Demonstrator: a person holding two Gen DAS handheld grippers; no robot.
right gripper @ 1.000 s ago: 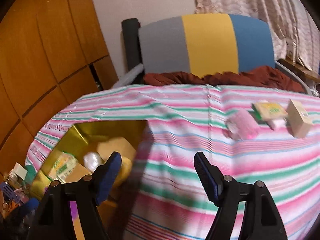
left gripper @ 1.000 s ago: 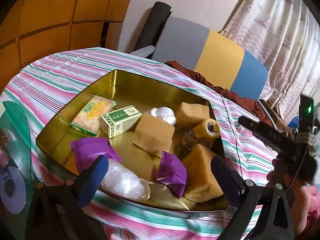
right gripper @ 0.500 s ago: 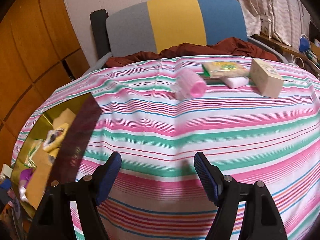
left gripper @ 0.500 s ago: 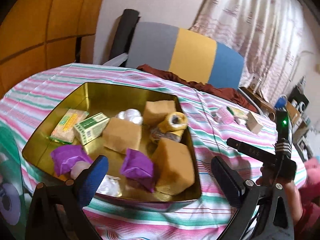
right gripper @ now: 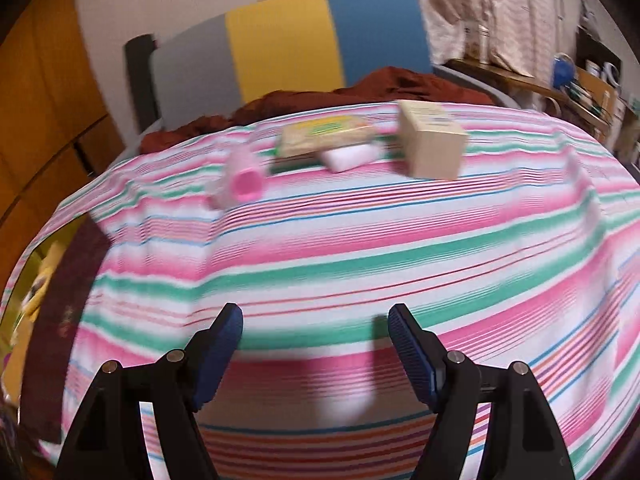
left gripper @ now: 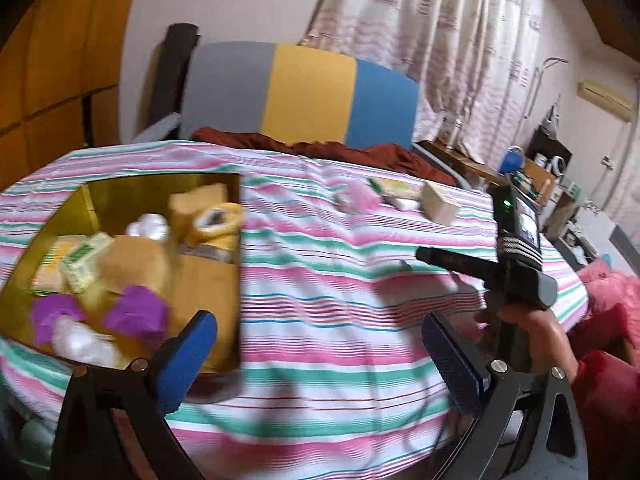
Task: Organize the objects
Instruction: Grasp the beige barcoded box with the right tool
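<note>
My left claw [left gripper: 316, 354] hangs with its blue pads spread wide and nothing between them, above the striped cloth [left gripper: 340, 288] that covers the surface. To its left sits the gold tin [left gripper: 80, 200], set into the cloth and crowded with things: two purple wrapped pieces [left gripper: 136, 314], a clear plastic bundle [left gripper: 84, 344], a green-and-white carton [left gripper: 82, 266], several tan blocks [left gripper: 132, 264], a yellow tape roll [left gripper: 216, 222] and a white wad [left gripper: 148, 228]. My right claw [right gripper: 316, 334] is likewise spread apart and holds nothing, poised over the near half of the cloth. Well beyond it, near the far edge of the surface, lie the things not in the tin: a pink cylinder [right gripper: 240, 182] on its side with its open end toward me, a flat yellow-green packet [right gripper: 324, 138] resting partly on a small white bar [right gripper: 350, 156], and a cream box [right gripper: 430, 140] standing just to the right of them. The view there is smeared, so I can't read the labels, and the white bar may be soap. In the left camera my right hand [left gripper: 536, 336] shows gripping the black handle of its tool. Behind the surface stands a chair back [right gripper: 288, 44] in grey, yellow and blue, with a rust-brown cloth [right gripper: 360, 88] bunched at its foot.
</note>
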